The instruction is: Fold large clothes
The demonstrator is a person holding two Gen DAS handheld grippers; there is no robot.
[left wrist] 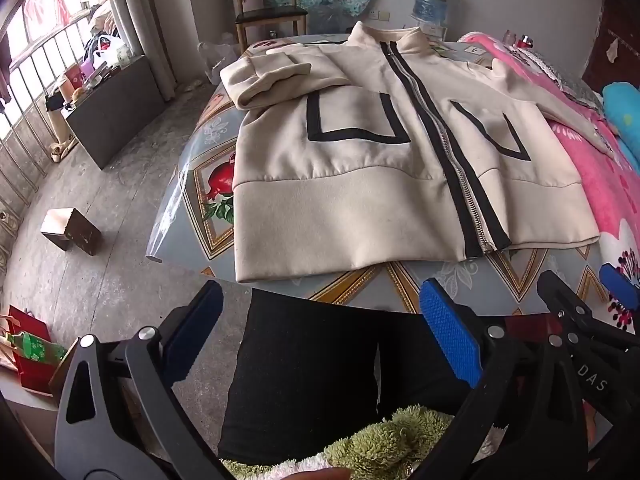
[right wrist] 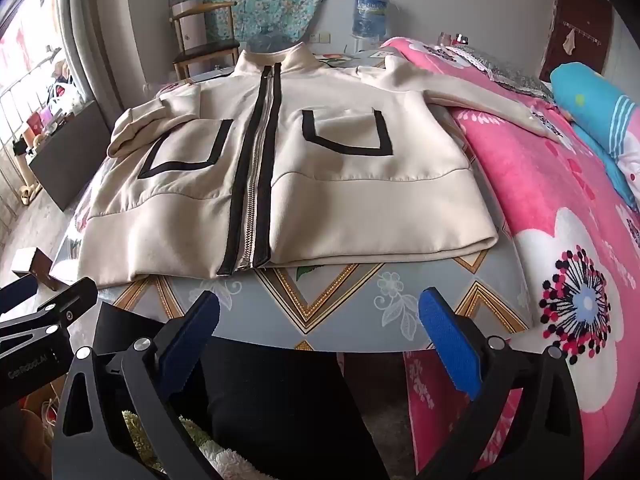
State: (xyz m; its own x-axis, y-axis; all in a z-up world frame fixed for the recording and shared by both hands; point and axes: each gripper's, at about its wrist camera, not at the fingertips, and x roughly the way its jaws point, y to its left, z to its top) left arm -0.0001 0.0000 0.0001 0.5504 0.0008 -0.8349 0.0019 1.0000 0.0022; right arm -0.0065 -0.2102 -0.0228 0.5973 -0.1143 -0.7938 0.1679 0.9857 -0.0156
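The beige zip jacket (right wrist: 280, 160) lies ahead of both my spread, empty grippers, zipper (right wrist: 256, 168) running away from me; my right gripper (right wrist: 320, 320) sits nearer its outstretched sleeve (right wrist: 460, 88), left gripper (left wrist: 320, 312) nearer the folded one.

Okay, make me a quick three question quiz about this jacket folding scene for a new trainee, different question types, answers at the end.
1. True or false: the left gripper is shut on the jacket.
2. Which sleeve is already folded onto the jacket's front? A) the one toward the window B) the one toward the pink blanket
3. Fill in: the jacket's zipper is ____ (open/closed).

Key:
1. False; both the left gripper and right gripper are open, short of the hem.
2. A; the other sleeve stretches over the blanket.
3. Closed.
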